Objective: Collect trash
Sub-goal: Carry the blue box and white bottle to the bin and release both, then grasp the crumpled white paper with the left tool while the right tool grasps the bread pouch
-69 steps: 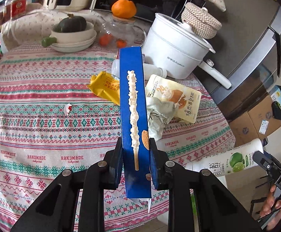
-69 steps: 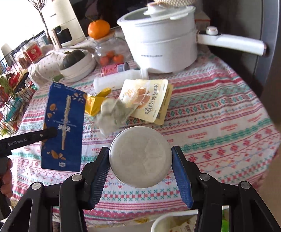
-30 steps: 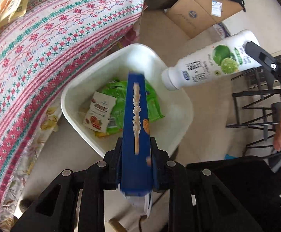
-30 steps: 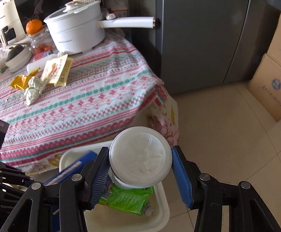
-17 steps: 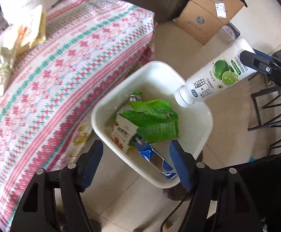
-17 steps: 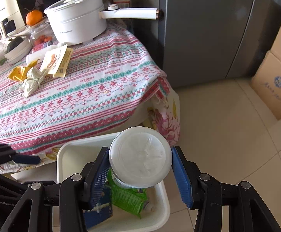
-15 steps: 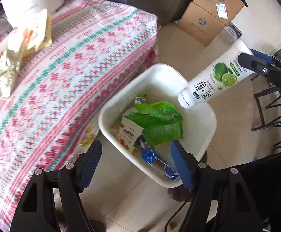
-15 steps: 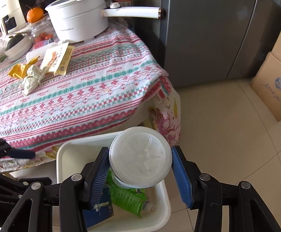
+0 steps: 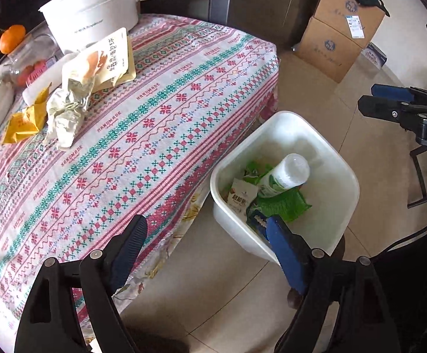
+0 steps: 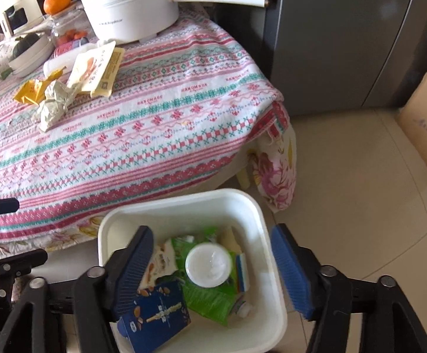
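Dropped since a moment ago, the bottle (image 10: 208,264) now stands among wrappers in the white bin (image 10: 181,206), beside the blue box (image 10: 157,311). Both right tongs (image 10: 210,261) and left tongs (image 9: 204,250) gape empty; more trash—crumpled wrapper (image 9: 66,108)—waits on the tabletop (image 9: 160,111).

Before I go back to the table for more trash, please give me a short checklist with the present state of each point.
1. Left claw open, holding nothing: ok.
2. Right claw open, holding nothing: ok.
3. White plastic bottle with green label lies inside the white square bin: ok.
4. Blue snack box inside the bin: ok.
5. Table free of trash: not ok; the crumpled pale wrapper, yellow wrapper and cream food pouch lie on the striped tablecloth.
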Tool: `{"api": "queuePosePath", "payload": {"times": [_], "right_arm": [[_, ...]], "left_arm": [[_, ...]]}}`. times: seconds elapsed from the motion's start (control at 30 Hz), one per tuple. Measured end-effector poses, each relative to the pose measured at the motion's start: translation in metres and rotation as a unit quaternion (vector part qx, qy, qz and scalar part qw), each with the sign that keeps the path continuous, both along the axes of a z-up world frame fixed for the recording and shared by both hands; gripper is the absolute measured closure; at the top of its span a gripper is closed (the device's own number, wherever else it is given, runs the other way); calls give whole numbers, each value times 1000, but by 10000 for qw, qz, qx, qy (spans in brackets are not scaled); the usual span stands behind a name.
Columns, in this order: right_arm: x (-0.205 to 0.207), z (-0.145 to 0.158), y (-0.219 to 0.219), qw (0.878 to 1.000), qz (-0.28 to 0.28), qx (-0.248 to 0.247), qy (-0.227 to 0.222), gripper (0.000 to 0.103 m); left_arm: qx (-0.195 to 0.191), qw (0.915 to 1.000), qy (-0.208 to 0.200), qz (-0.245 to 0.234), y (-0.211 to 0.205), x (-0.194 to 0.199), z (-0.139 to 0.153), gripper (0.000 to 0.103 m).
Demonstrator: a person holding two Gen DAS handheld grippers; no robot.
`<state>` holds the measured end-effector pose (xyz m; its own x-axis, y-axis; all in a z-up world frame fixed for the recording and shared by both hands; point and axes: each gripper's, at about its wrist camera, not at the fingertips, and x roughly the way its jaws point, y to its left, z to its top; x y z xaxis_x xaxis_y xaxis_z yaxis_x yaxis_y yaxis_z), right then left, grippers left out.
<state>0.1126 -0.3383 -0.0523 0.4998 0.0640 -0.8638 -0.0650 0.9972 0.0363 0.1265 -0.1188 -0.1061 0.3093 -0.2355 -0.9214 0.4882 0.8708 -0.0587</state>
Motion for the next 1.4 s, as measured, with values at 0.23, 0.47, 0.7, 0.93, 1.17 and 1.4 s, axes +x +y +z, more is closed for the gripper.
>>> {"api": "queuePosePath", "payload": {"times": [0.23,0.47,0.7,0.93,1.17,1.4], "right_arm": [[8,4,17,10000,62,-4,-41,28],[20,5,34,9999,136,-33,-48,27],[39,4,55,9999,152,4,-41,25],[66,-3,79,9999,155,21,48,24],[94,-10,102,9998,157,2,122,24],[117,-18,106,9995,65,159,252,24]], "left_arm": [[14,9997,-47,237,21,6,5,17],[-46,9974,-91,708,53,24,13,17],[-220,9896,-226,1403,97,56,25,17],[-642,9838,-339,1640,122,101,15,17],[-1641,9507,354,2609,145,159,-17,17],[-1849,9228,234,3371,139,196,-13,17]]}}
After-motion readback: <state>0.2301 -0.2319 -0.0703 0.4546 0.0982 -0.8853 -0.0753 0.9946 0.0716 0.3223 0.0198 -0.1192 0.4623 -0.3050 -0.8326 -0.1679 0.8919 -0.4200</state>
